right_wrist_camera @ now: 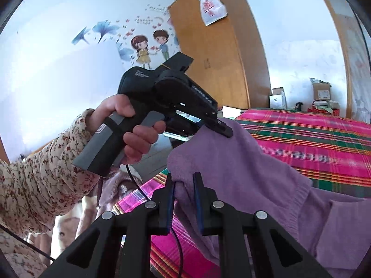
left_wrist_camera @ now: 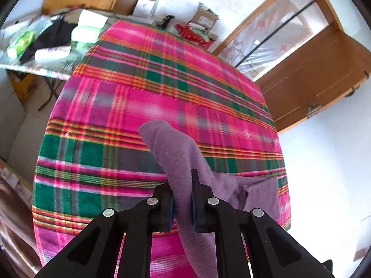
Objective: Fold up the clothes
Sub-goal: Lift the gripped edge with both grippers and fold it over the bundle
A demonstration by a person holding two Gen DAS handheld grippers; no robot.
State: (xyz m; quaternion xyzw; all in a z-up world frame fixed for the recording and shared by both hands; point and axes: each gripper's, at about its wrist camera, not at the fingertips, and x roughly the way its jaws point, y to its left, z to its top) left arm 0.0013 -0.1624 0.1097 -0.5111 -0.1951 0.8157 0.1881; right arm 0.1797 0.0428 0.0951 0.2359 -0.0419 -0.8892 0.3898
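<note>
A purple fleece garment [left_wrist_camera: 178, 157] hangs above a pink, green and orange plaid blanket [left_wrist_camera: 143, 88]. My left gripper [left_wrist_camera: 182, 190] is shut on a fold of it, which sticks up past the fingertips. My right gripper [right_wrist_camera: 183, 185] is shut on another edge of the same garment [right_wrist_camera: 255, 180], which drapes to the right over the plaid blanket [right_wrist_camera: 313, 139]. In the right wrist view the left gripper [right_wrist_camera: 220, 127], held by a hand in a floral sleeve, pinches the garment's upper edge.
A cluttered side table [left_wrist_camera: 46, 39] with bags and boxes stands at the far left. Wooden doors [left_wrist_camera: 313, 74] stand to the right, a wooden wardrobe [right_wrist_camera: 220, 53] behind. Cardboard boxes [left_wrist_camera: 204, 18] lie beyond the bed.
</note>
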